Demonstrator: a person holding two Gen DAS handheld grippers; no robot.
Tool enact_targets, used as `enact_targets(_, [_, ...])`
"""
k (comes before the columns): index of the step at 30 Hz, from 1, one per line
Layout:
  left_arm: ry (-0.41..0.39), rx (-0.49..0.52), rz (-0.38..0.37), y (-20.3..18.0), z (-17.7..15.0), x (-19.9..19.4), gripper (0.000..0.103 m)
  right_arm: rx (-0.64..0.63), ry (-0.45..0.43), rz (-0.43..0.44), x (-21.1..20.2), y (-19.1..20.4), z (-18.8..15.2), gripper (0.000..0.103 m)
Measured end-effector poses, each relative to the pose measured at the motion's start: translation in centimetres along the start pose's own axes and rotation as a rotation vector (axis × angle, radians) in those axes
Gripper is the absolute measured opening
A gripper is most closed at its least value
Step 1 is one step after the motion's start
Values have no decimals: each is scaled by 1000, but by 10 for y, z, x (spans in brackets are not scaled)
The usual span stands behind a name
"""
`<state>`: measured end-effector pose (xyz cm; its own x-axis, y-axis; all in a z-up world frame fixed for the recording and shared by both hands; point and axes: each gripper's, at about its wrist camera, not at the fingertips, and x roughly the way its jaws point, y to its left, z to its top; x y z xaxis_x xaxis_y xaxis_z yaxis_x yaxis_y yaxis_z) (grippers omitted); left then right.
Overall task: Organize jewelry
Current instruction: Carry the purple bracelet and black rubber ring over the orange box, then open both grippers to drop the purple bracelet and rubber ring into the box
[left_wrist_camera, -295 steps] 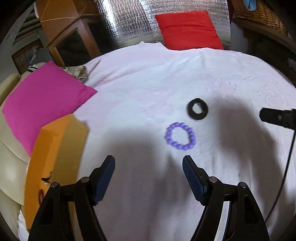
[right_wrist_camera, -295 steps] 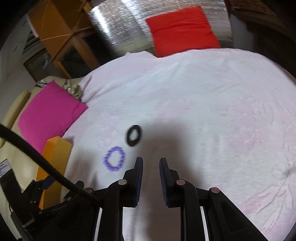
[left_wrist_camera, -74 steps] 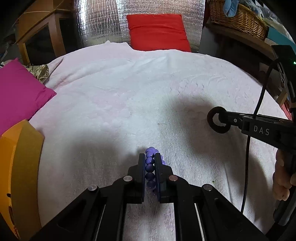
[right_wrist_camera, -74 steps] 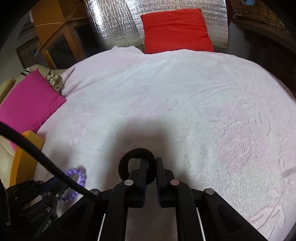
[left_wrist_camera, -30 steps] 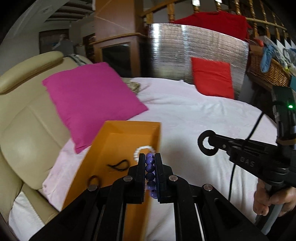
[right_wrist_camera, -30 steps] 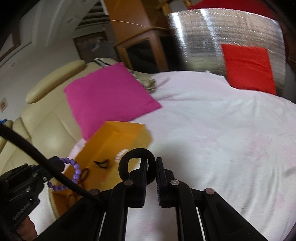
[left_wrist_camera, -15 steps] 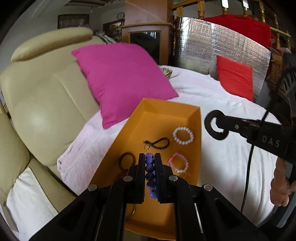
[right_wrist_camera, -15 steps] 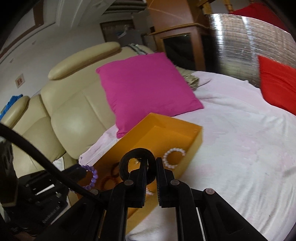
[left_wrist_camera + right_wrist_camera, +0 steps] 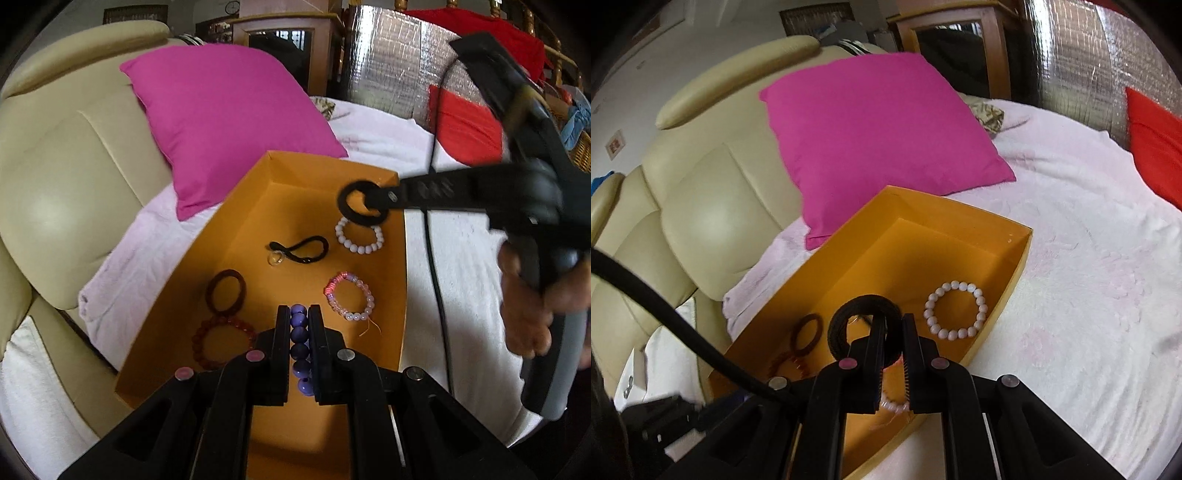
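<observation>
An open orange box (image 9: 243,206) (image 9: 846,240) lies on the white bed cover beside a pink cushion. My left gripper (image 9: 298,328) is shut on a purple bead bracelet (image 9: 299,343) and hangs over the near end of the box. My right gripper (image 9: 891,336) is shut on a black ring-shaped band (image 9: 846,317) (image 9: 351,212), held above the far right part of the box. Inside lie a white bead bracelet (image 9: 359,236) (image 9: 955,310), a pink bead bracelet (image 9: 349,295), a black cord (image 9: 303,250), a brown band (image 9: 226,291) and a dark red bead bracelet (image 9: 221,341).
A pink cushion (image 9: 229,122) leans on a cream leather headboard (image 9: 62,177) left of the box. A red cushion (image 9: 465,127) and a silver foil panel (image 9: 391,81) stand at the far side. A person's hand (image 9: 528,306) holds the right gripper's handle; a black cable (image 9: 665,314) crosses at lower left.
Both grippers moved over the orange box and lower toward it. The right gripper with the black band came in from the right above the white bracelet. Both grips stayed shut.
</observation>
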<state>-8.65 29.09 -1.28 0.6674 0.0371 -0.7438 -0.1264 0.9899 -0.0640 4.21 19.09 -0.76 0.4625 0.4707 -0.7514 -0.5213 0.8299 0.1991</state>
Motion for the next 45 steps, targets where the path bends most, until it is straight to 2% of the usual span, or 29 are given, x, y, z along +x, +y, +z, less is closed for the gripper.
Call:
enact_targets(7, [41, -2, -6, -3, 6, 30, 10, 75, 68, 31, 45, -19, 32, 10])
enact_targets(16, [65, 16, 20, -2, 10, 53, 10, 93, 117, 11, 89, -27, 64, 10])
enact_targets(21, [75, 25, 36, 0, 11, 63, 10, 74, 145, -11, 108, -20, 74, 11])
enact_targets(27, [84, 31, 63, -1, 13, 71, 10, 60, 170, -79, 123, -15, 76, 12])
enact_targets(28, [86, 33, 63, -1, 13, 71, 10, 66, 178, -91, 125, -16, 76, 16])
enact_targets(29, [87, 36, 67, -2, 13, 71, 12, 75, 183, -100, 125, -17, 75, 22])
enact_targets(31, [87, 39, 74, -3, 13, 70, 27, 92, 178, -102, 122, -19, 75, 31])
enact_targets(32, [83, 40, 82, -4, 13, 68, 41, 96, 165, -100, 118, -20, 75, 36])
enact_targets(33, [72, 41, 86, -5, 13, 65, 49, 96, 153, -99, 115, -20, 75, 39])
enact_targets(35, [50, 49, 98, -6, 14, 57, 54, 89, 110, -98, 100, -20, 73, 46])
enact_targets(39, [12, 56, 121, -10, 16, 38, 68, 55, 65, -90, 69, -18, 64, 46])
enact_targets(45, [-35, 87, 185, -16, 17, 4, 70, -16, 2, -99, 7, -18, 30, 46])
